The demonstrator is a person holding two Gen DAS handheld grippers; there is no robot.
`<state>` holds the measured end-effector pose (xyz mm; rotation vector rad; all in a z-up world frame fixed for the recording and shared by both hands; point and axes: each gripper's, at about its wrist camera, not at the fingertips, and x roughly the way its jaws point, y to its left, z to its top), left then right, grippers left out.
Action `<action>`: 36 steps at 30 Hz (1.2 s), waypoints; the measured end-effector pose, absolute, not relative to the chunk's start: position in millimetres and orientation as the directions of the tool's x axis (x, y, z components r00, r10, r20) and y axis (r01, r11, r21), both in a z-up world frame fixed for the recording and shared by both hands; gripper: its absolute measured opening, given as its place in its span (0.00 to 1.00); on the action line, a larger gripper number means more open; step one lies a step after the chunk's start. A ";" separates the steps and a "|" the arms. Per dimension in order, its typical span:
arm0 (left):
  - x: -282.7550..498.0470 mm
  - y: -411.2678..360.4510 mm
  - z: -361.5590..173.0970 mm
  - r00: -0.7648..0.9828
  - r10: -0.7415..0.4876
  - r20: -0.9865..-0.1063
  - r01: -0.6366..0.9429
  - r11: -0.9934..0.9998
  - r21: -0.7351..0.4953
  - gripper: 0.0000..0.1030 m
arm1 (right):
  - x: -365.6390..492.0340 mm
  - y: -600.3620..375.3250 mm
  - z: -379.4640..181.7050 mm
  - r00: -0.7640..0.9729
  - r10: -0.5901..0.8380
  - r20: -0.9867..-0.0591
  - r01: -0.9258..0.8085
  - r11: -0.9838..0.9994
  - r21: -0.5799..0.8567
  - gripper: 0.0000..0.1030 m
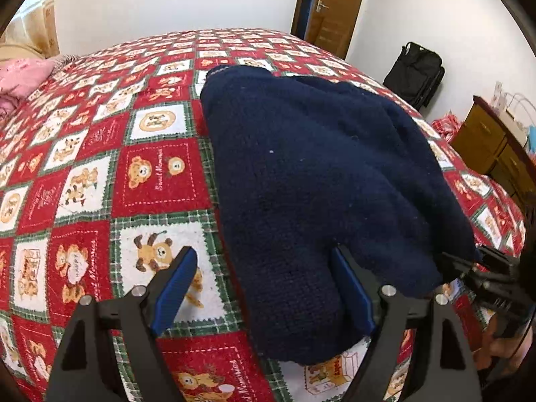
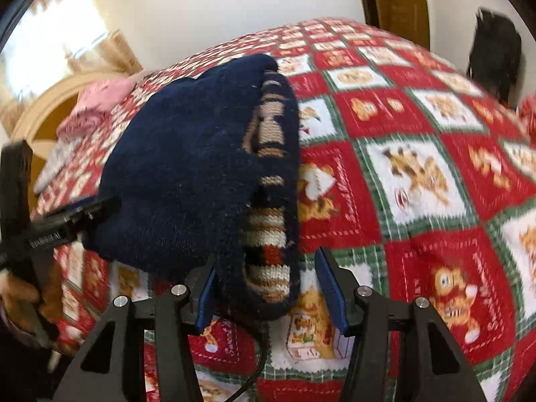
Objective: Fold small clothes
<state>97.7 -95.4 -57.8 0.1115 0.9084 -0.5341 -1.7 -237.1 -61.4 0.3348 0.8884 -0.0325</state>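
Sweater [image 1: 318,181]: navy, folded on bed [image 1: 134,174]
Left gripper [image 1: 264,288]: fingers spread over its hem
Right gripper [image 2: 264,288]: fingers apart around its striped edge, not pinching

navy sweater [image 1: 321,181]: 1, knit, lying on the bed
bed [image 1: 157,174]: 1, with one red-and-white bear-print quilt
grippers: 2, left gripper [image 1: 264,268] and right gripper [image 2: 266,276]
blue pads per gripper: 2
pink clothes pile [image 1: 20,77]: 1 heap at the far end of the bed, number of pieces cannot tell
black bag [image 1: 417,73]: 1, against the wall
door [image 1: 330,6]: 1, wooden
door handle [image 1: 321,6]: 1
wooden drawer unit [image 1: 492,147]: 1, drawer count unclear
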 end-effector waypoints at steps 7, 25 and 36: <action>100.9 -93.1 -60.8 0.486 -0.394 -0.780 0.473 0.869 -0.144 0.82 | 0.0 -251.4 -13.2 0.719 0.111 -0.686 0.163 0.933 0.322 0.54; 104.0 -91.7 -71.2 0.429 -0.429 -0.795 0.458 0.862 -0.218 0.86 | 181.6 -293.6 -32.9 0.650 0.219 -0.728 0.158 0.898 0.411 0.53; 113.2 -87.4 -66.9 0.399 -0.468 -0.788 0.461 0.846 -0.269 0.86 | 231.4 -268.1 -45.4 0.622 0.135 -0.772 0.062 0.974 0.220 0.33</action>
